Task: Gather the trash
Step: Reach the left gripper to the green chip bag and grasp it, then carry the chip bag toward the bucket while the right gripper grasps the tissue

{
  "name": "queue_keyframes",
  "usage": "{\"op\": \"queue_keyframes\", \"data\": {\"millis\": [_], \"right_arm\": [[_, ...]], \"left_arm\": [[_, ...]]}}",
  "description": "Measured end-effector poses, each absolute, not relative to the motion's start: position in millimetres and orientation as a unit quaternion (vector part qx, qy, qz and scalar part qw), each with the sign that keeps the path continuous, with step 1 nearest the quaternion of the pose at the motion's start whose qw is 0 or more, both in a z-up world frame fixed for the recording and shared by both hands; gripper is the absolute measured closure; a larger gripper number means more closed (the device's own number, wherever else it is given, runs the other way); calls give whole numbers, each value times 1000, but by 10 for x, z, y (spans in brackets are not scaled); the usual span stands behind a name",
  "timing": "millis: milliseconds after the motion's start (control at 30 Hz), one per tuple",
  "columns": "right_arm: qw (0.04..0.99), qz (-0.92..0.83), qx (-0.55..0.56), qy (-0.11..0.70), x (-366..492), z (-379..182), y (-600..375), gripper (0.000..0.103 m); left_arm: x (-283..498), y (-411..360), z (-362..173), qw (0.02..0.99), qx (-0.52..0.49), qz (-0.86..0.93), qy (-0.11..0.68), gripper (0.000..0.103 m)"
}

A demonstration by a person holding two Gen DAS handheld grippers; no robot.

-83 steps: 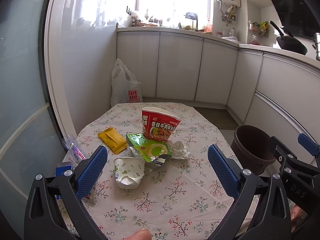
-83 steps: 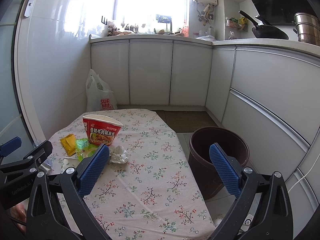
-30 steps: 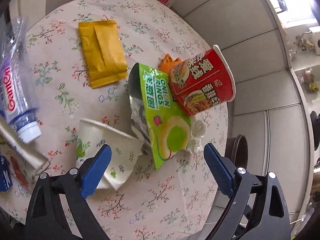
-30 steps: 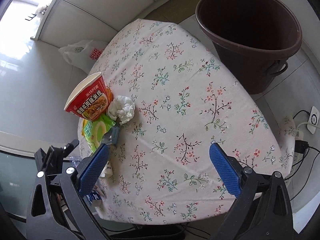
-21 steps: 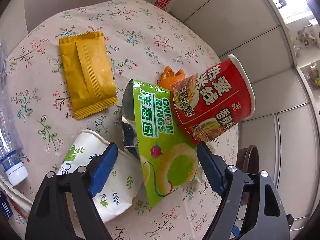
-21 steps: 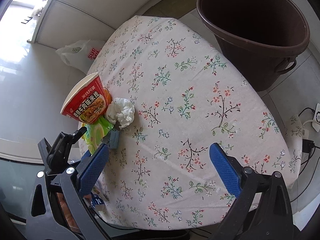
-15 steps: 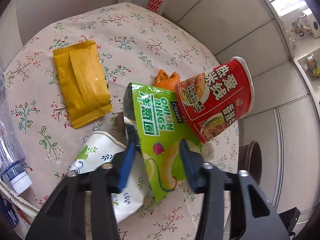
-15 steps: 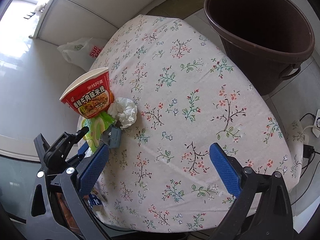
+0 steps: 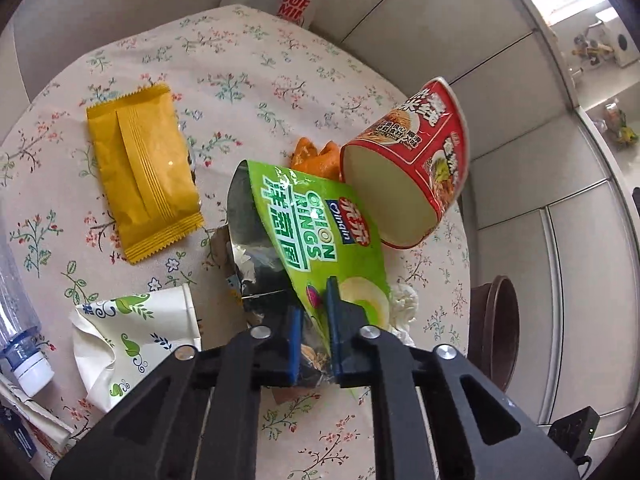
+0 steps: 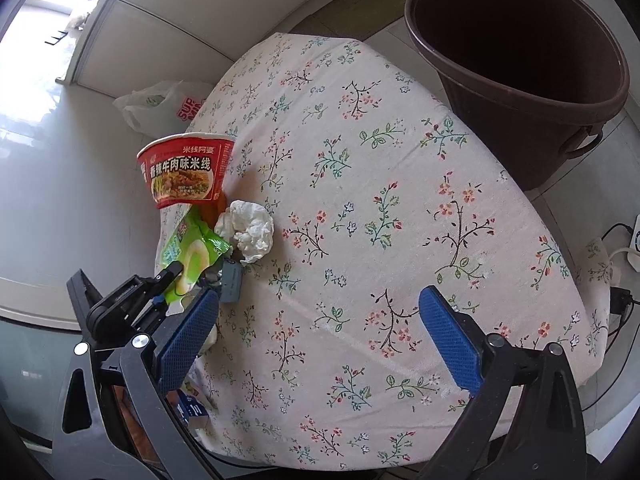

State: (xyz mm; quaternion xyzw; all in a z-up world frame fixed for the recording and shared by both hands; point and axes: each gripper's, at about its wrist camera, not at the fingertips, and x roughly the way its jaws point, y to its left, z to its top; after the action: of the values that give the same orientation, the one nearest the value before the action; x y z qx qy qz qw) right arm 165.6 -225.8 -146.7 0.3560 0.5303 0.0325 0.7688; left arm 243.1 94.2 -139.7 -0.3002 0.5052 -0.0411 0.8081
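Jaws of the left hand-held gripper (image 9: 314, 320) have swung in from wide apart a second ago and are closing on the lower end of the green foil onion-rings snack bag (image 9: 316, 232); blue pads now pinch the bag, so the grab looks made or nearly so. A second ago the bag lay flat on the floral-cloth desk (image 9: 248, 60) between open fingers; now its torn silver mouth points away and up. Left wrist has also rolled a little and slid in over the pile.

Bag touches the tilted red paper noodle cup (image 9: 416, 168), which leans over its far edge, with orange peel (image 9: 314, 158) just behind and a crumpled white tissue (image 9: 402, 304) just beside the gripped end. Crushed white paper cup with green leaf print (image 9: 132, 340), yellow sealed snack packet (image 9: 140, 172) and clear plastic bottle (image 9: 20, 320) lie apart to the left, untouched.

Right hand-held gripper (image 10: 320, 340) hangs wide open over bare cloth, holding nothing, unchanged. Brown plastic bin (image 10: 520, 68) stands on the floor beside the desk's far right edge, seemingly empty.

Judgement: first pickup under way, nothing binned yet. Lifting may tip the noodle cup or drag the tissue.
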Motion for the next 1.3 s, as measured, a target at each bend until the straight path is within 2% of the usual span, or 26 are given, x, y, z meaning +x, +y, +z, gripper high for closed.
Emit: {"op": "queue_keyframes", "data": {"millis": [167, 367, 433, 500, 700, 933, 967, 1033, 1067, 1167, 1300], "right_arm": [[758, 36, 384, 526, 1720, -1526, -2228, 7], [795, 58, 320, 513, 2020, -1484, -1917, 7], [801, 83, 300, 511, 2166, -1516, -1791, 11], [800, 115, 283, 516, 2333, -1595, -1668, 23], [785, 148, 252, 546, 2714, -1956, -1331, 39], [807, 152, 214, 529, 2783, -1999, -1116, 38], [809, 150, 217, 526, 2787, -2002, -1112, 40], [809, 144, 222, 525, 2817, -2021, -1108, 65], [798, 151, 236, 533, 2843, -2070, -1109, 90], [784, 147, 268, 540, 2867, -2182, -1194, 90], [797, 141, 252, 531, 2843, -2101, -1163, 91]], "left_arm": [[2194, 950, -1093, 835, -298, -51, 460, 103], [1886, 1048, -566, 876, -276, -61, 392, 103], [1805, 1103, -397, 887, -267, -67, 370, 103], [1763, 1148, -304, 894, -262, -71, 358, 103], [1712, 1246, -240, 893, -260, -77, 360, 103], [1655, 1355, -231, 887, -269, -84, 365, 103], [1651, 1365, -236, 887, -269, -83, 366, 103], [1643, 1391, -247, 887, -268, -80, 367, 103], [1640, 1401, -250, 887, -268, -79, 368, 103], [1636, 1441, -264, 886, -271, -74, 370, 103], [1634, 1453, -271, 885, -273, -73, 371, 103]]}}
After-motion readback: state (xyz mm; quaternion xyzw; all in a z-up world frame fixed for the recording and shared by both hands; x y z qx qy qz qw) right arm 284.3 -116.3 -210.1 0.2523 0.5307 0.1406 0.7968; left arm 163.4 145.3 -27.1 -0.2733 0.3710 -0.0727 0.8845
